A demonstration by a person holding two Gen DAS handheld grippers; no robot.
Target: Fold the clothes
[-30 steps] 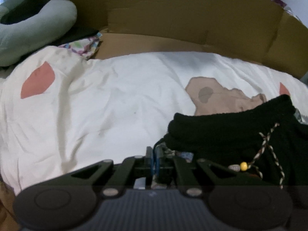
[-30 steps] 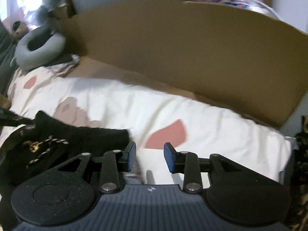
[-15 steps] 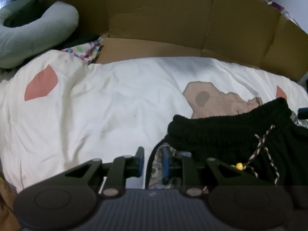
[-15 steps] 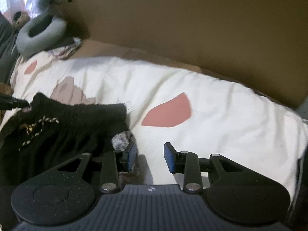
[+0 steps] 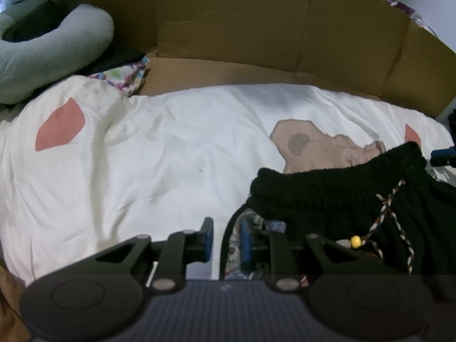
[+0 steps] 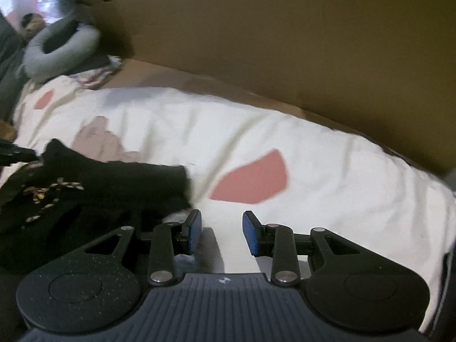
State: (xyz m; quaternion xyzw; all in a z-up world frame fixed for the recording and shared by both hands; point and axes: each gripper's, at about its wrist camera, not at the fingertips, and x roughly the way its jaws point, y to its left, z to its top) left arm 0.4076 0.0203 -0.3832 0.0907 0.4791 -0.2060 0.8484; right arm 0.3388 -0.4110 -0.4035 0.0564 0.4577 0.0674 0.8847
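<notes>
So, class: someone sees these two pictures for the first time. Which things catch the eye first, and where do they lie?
First comes the black garment with its braided drawstring, lying on the white quilt at the near right of the left wrist view. The quilt's pink patches stand out, and brown cardboard walls the far side. The left gripper stands open over the garment's edge; the right gripper is open over bare quilt beside it.

Black drawstring shorts [image 5: 356, 199], crumpled on white bedding [image 5: 171, 156]
</notes>
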